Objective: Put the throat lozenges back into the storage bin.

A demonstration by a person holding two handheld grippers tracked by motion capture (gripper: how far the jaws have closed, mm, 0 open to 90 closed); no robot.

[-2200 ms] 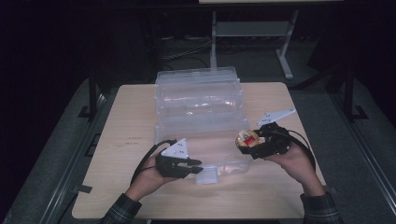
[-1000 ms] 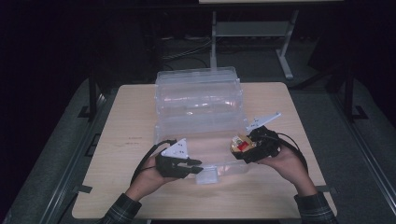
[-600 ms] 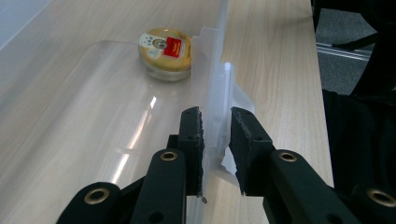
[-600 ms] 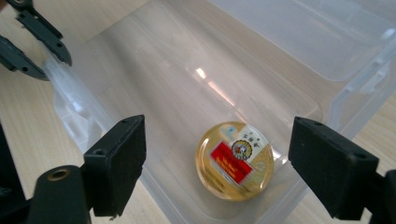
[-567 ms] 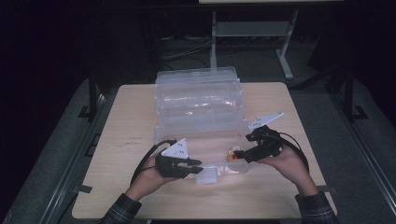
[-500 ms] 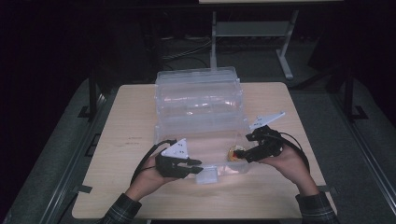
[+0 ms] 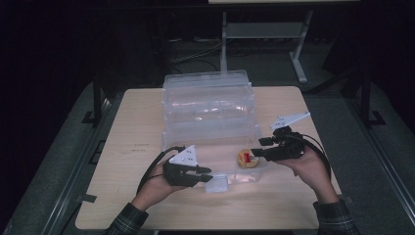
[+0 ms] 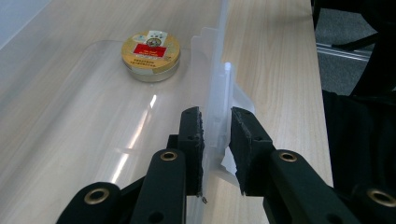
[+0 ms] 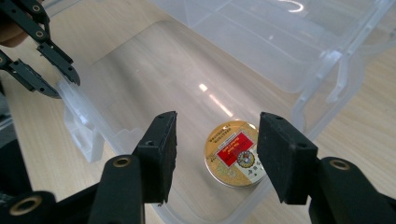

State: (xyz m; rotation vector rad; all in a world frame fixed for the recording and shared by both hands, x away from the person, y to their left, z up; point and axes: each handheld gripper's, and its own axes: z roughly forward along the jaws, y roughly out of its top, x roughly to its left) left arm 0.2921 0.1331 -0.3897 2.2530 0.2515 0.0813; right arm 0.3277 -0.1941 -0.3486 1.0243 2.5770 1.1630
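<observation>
A clear plastic storage box [image 7: 169, 142] stands mid-table with its lid [image 7: 205, 90] tipped up behind it. A round gold tin with a red label [image 7: 246, 158] [image 8: 151, 55] [image 9: 233, 153] lies flat on the box floor near the right wall. My left gripper [image 7: 208, 175] [image 8: 215, 116] is shut on the box's front wall [image 8: 217, 70] at its latch. My right gripper [image 7: 257, 154] [image 9: 215, 126] hovers over the tin, open. Its jaws have just been closing with nothing between them, and the tin lies below them, untouched. The left gripper [image 9: 63, 86] also appears at the top left of the right gripper view.
The light wooden table [image 7: 137, 122] has bare stretches to the left and right of the box. Dark floor and a metal stand [image 7: 298, 58] lie beyond the far edge. The box wall [image 9: 84, 126] rises between the two grippers.
The right gripper carried the tin from above the table down into the box and let it go. The tin now rests on the box floor. The left gripper kept still.
</observation>
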